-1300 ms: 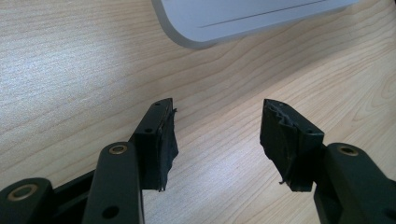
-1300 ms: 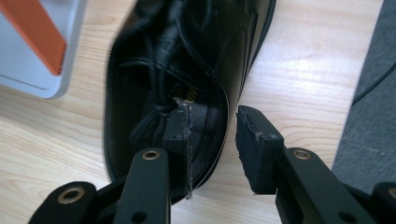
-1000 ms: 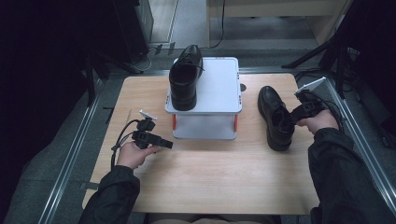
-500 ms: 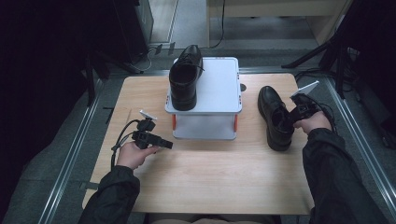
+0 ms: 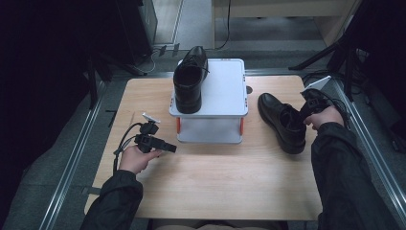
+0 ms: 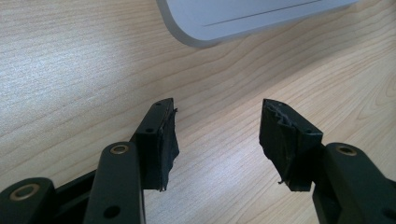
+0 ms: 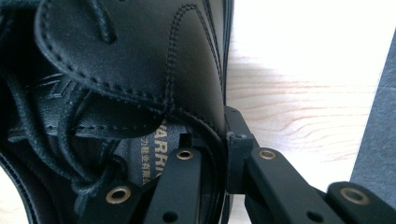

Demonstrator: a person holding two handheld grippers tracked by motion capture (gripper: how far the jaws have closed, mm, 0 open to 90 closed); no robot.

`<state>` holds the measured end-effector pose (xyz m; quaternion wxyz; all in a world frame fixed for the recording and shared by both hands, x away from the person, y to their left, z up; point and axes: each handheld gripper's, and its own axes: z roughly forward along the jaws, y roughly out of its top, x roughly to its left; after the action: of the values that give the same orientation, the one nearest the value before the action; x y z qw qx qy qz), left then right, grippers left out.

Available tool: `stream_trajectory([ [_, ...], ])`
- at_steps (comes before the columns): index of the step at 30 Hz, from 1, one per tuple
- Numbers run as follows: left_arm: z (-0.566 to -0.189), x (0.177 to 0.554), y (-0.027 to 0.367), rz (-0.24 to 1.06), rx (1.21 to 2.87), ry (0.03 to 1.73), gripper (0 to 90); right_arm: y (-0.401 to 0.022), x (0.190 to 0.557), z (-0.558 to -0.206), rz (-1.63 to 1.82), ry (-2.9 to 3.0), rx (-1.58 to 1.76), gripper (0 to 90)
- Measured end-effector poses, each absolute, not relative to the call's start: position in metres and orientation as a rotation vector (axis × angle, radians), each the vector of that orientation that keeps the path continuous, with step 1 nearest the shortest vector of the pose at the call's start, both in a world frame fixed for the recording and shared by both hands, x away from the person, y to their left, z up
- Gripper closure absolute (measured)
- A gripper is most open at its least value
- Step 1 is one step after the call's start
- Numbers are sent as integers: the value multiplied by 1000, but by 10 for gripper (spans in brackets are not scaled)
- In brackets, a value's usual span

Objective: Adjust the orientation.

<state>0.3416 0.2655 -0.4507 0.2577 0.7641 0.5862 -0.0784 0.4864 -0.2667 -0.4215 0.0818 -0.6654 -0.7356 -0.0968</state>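
Now right gripper clamps shoe side wall, one jaw inside.

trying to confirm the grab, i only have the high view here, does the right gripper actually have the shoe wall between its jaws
Observer: Yes. In the right gripper view the right gripper has one jaw inside the shoe on the table and one outside, shut on its side wall. The jaws have just been closing.
Operator: ok and which part of the shoe is that
Observer: The rim of the opening, beside the laces; printed insole lettering shows next to the inner jaw.
Operator: is the left gripper holding anything
Observer: No. In the left gripper view the left gripper is open over bare wooden table, nothing between its pads.
Operator: what's ahead of it
Observer: A rounded corner of the white stand.
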Motion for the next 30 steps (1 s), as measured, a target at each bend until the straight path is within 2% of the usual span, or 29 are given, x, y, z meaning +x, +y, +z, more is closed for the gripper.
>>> stream_trajectory([
  [10,-451,342,264,-219,2077,1583,460,-264,488,-383,-339,-2216,-2010,869],
  [30,-452,343,266,-244,2079,1571,460,-219,500,-250,-468,-2326,-2040,868],
])
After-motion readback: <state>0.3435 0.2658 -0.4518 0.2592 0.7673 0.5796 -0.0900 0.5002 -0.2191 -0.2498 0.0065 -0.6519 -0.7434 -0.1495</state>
